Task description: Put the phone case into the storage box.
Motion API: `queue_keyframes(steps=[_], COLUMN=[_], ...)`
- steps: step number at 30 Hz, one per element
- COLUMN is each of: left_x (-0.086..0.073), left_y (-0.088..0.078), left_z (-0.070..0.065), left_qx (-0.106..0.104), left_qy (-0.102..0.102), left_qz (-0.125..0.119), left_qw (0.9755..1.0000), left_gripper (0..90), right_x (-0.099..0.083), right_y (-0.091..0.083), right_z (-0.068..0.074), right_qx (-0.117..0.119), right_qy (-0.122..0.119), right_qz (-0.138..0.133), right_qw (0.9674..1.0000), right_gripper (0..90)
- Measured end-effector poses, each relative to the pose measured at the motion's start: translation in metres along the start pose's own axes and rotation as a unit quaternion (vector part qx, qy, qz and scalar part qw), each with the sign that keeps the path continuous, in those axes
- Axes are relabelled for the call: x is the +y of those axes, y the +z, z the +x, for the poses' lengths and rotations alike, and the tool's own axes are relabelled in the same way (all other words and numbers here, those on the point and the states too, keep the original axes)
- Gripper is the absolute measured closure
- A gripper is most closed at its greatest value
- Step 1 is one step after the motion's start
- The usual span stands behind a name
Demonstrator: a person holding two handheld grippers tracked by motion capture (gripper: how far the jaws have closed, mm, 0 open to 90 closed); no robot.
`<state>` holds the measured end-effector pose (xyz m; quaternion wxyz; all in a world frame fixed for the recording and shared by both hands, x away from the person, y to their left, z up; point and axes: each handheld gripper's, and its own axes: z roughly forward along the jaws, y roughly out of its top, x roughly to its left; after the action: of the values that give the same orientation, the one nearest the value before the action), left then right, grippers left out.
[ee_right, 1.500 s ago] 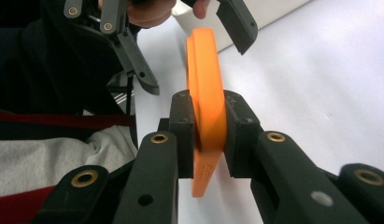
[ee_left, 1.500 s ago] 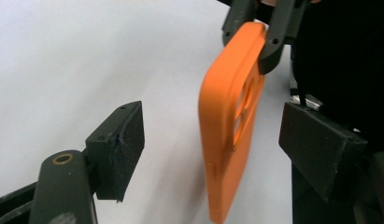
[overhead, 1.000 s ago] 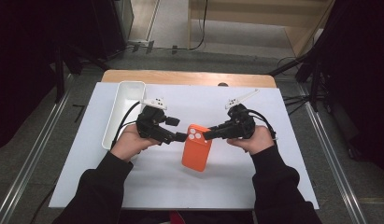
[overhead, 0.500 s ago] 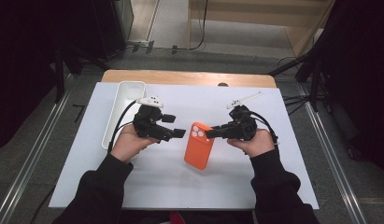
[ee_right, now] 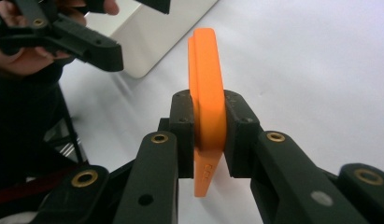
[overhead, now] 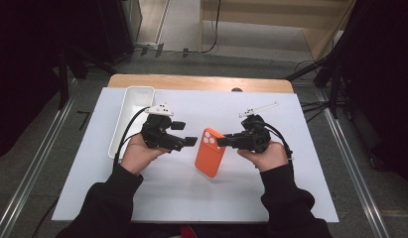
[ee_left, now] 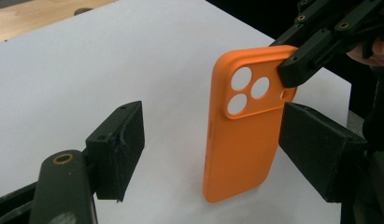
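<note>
An orange phone case (overhead: 209, 152) hangs tilted over the middle of the white table, its camera cut-outs up. My right gripper (overhead: 222, 142) is shut on its upper edge; in the right gripper view both pads clamp the orange phone case (ee_right: 207, 100) edge-on. My left gripper (overhead: 189, 142) stands open just left of the case, not touching it. In the left gripper view the orange phone case (ee_left: 243, 119) sits between and beyond my open left gripper (ee_left: 222, 149), with the right gripper's jaw tip on its top corner.
A long white tray (overhead: 133, 111) lies at the table's left, behind my left hand. A small white stick-like piece (overhead: 259, 108) rests at the back right. The wooden table edge (overhead: 201, 83) runs along the far side.
The right gripper has carried the case slightly right and toward the person. The left gripper has stayed about where it was, still open.
</note>
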<state>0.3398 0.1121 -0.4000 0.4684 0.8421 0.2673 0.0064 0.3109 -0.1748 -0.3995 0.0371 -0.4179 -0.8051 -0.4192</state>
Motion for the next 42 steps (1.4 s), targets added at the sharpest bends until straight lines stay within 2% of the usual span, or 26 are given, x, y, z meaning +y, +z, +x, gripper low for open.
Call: queue_keyframes(steps=[3,5,8,16,20,27,35,40,42], left_x=[-0.001,-0.002,-0.002,-0.003,-0.003,-0.002,-0.005,-0.007,-0.007], left_y=[0.001,0.000,-0.001,0.002,0.003,0.003,0.009,0.013,0.015], left_z=[-0.003,-0.005,-0.006,-0.011,-0.015,-0.019,-0.021,-0.020,-0.020], left_qx=[0.004,0.016,0.019,0.025,0.035,0.057,0.065,0.058,0.063], left_qy=[0.000,0.004,0.004,0.015,0.021,0.029,0.026,0.022,0.021], left_qz=[-0.004,-0.010,-0.018,-0.008,-0.006,-0.009,-0.009,-0.018,-0.018], left_qw=[1.0000,0.9998,0.9997,0.9995,0.9992,0.9979,0.9975,0.9979,0.9977], left_gripper=[22.8,22.8,22.9,23.0,23.0,22.8,22.6,22.6,22.6], right_x=[0.001,0.001,0.002,0.005,0.009,0.020,0.028,0.031,0.031], right_y=[0.001,0.001,0.003,0.007,0.009,0.009,0.016,0.015,0.015], right_z=[0.004,0.005,0.006,0.008,0.009,0.012,0.009,0.006,0.006], right_qx=[-0.009,-0.022,-0.025,-0.057,-0.051,-0.064,-0.076,-0.072,-0.072], right_qy=[0.005,0.008,0.017,0.028,0.037,0.026,0.023,0.026,0.027], right_qz=[-0.008,-0.014,-0.019,-0.021,-0.028,-0.036,-0.037,-0.040,-0.041], right_qw=[0.9999,0.9996,0.9994,0.9978,0.9976,0.9970,0.9961,0.9963,0.9962], right_gripper=[74.6,74.6,74.6,74.6,74.6,74.6,74.6,74.6,74.5])
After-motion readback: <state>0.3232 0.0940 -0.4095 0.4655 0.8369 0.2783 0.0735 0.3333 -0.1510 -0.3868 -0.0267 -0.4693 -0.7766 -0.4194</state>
